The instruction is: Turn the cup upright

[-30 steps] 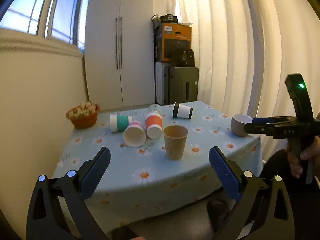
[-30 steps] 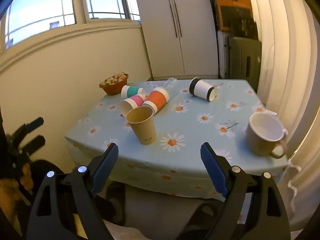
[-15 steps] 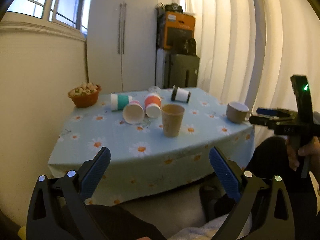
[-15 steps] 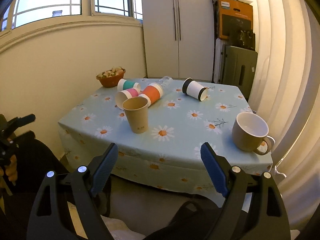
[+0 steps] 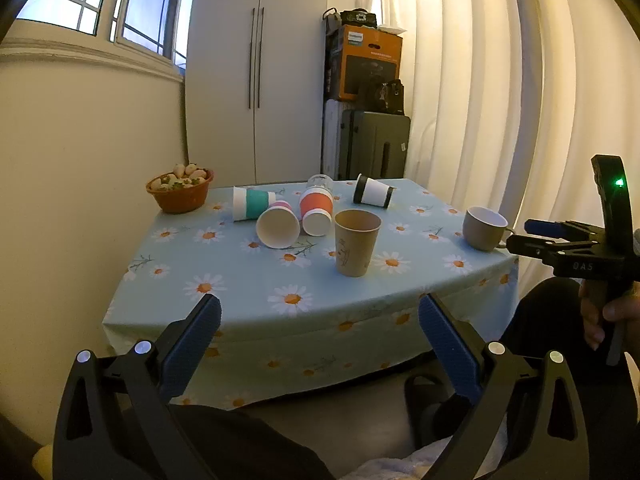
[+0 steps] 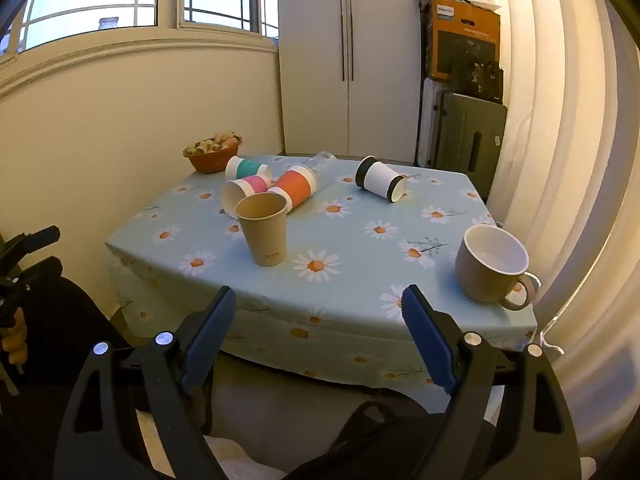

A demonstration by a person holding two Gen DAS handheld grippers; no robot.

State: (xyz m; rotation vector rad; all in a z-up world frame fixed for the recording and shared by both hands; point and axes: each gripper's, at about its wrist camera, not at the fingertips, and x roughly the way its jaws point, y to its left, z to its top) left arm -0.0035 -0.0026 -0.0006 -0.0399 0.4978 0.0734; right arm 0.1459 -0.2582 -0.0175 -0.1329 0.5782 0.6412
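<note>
A brown paper cup [image 5: 356, 242] [image 6: 265, 230] stands upright near the table's front. Behind it several paper cups lie on their sides: a teal one [image 5: 253, 203] [image 6: 245, 169], a pink one [image 5: 278, 225] [image 6: 240, 192], an orange one [image 5: 317, 210] [image 6: 295, 186] and a black-and-white one [image 5: 373, 191] [image 6: 380, 179]. A beige mug [image 5: 483, 228] [image 6: 493, 264] stands upright at the right. My left gripper [image 5: 320, 322] and right gripper [image 6: 316, 316] are both open and empty, held back from the table's front edge.
The table [image 5: 240, 300] has a blue daisy cloth. An orange bowl of food [image 5: 179, 191] sits at its back left. A clear glass [image 5: 319, 180] lies behind the orange cup. A cupboard, suitcase and boxes stand behind; curtains hang on the right.
Both grippers have drawn back from the table, then come slightly closer again. The cups have not moved.
</note>
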